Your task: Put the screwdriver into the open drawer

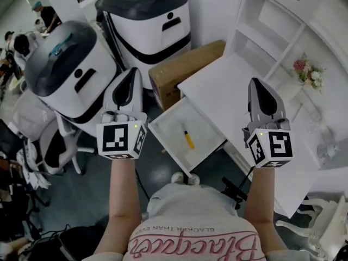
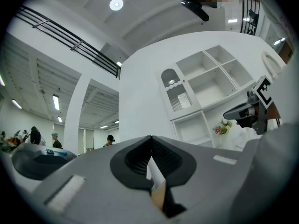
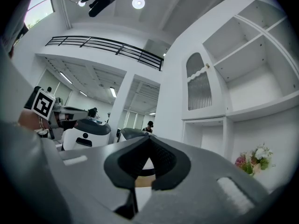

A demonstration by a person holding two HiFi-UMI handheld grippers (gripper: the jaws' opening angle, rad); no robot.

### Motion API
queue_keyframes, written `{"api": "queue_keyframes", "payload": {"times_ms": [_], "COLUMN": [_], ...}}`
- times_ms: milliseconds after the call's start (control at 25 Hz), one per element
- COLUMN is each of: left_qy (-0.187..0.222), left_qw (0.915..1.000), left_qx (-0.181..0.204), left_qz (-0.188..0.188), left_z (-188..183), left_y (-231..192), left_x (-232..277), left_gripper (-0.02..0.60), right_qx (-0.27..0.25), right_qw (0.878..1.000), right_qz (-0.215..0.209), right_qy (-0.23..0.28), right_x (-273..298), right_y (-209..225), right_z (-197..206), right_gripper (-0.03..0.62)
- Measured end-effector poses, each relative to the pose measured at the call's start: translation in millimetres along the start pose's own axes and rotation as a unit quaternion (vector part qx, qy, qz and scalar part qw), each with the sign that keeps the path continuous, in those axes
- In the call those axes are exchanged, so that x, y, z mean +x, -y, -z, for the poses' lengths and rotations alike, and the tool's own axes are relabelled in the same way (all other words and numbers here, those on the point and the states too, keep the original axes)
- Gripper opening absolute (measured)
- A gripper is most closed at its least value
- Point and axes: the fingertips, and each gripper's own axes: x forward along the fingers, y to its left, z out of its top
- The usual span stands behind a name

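A screwdriver (image 1: 188,139) with a yellow handle lies inside the open white drawer (image 1: 163,125), which is pulled out from the white table (image 1: 228,86). Both grippers are held up in the air, apart from the drawer and roughly level. My left gripper (image 1: 131,71) hovers left of the drawer and above it. Its jaws are shut with nothing between them, and they meet in the left gripper view (image 2: 150,141). My right gripper (image 1: 254,82) hangs over the table's near part. It is shut and empty too, and its jaws meet in the right gripper view (image 3: 149,141).
A cardboard box (image 1: 179,69) stands on the floor behind the drawer. Two large white-and-black machines (image 1: 65,75) (image 1: 152,20) fill the left and back. White shelving (image 1: 272,26) with flowers (image 1: 307,72) rises behind the table. Chairs (image 1: 32,124) crowd the left, and people stand far back.
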Motion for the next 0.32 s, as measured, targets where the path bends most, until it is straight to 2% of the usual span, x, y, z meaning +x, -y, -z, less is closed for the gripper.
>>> {"api": "queue_keyframes", "payload": {"times_ms": [160, 320], "left_qy": [0.011, 0.015], "left_qw": [0.9997, 0.9996], "left_qx": [0.020, 0.022], "left_qz": [-0.002, 0.000], "left_z": [-6.7, -8.3], "left_y": [3.0, 2.4], "left_x": [0.3, 0.3], "left_gripper": [0.015, 0.015], "right_qx": [-0.015, -0.023], "right_qw": [1.000, 0.999], "right_qz": [0.009, 0.012], "right_qy": [0.016, 0.025], "right_x": [-1.2, -0.4], "right_y": [1.7, -0.2], "right_z": [-4.0, -6.5], "right_gripper": [0.000, 0.000]}}
